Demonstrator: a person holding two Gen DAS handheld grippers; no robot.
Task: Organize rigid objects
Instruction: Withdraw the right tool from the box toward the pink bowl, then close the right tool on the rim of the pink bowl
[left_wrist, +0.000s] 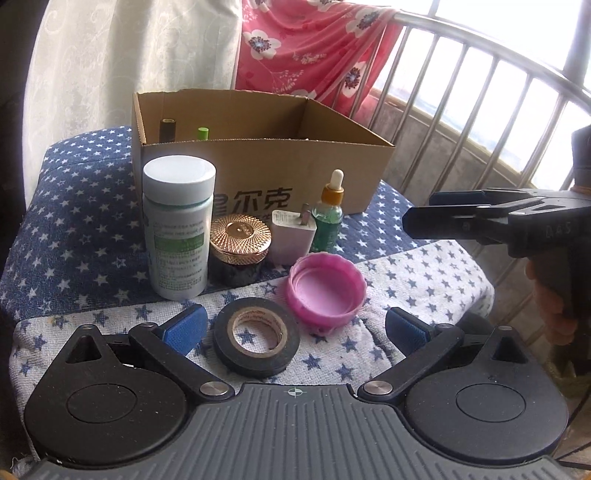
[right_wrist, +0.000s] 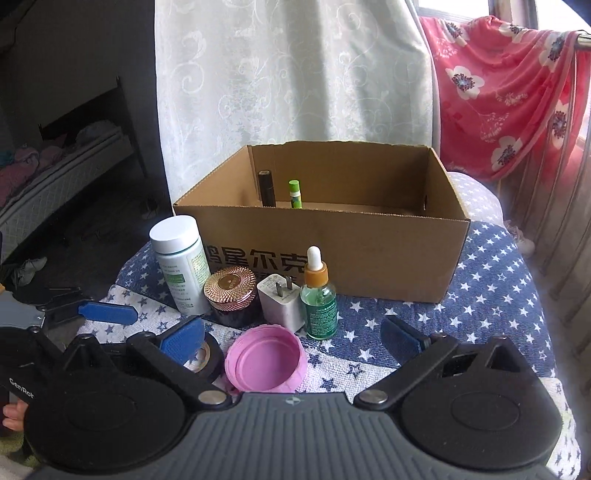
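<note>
Both tongs are spread wide and grip nothing — the left tongs (left_wrist: 295, 325) frame the black tape roll (left_wrist: 256, 341), the right tongs (right_wrist: 295, 338) the pink lid (right_wrist: 264, 363). Both items lie on the star-patterned surface (left_wrist: 424, 273), in front of the white bottle (left_wrist: 179, 229), gold-lidded jar (left_wrist: 239, 249), charger (left_wrist: 293, 236) and dropper bottle (left_wrist: 328, 214) lined up before the cardboard box (left_wrist: 258, 162).

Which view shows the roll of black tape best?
The left wrist view: the tape roll lies whole and unobstructed, hole visible. In the right wrist view the tape roll is mostly hidden behind that camera's own blue finger.
</note>
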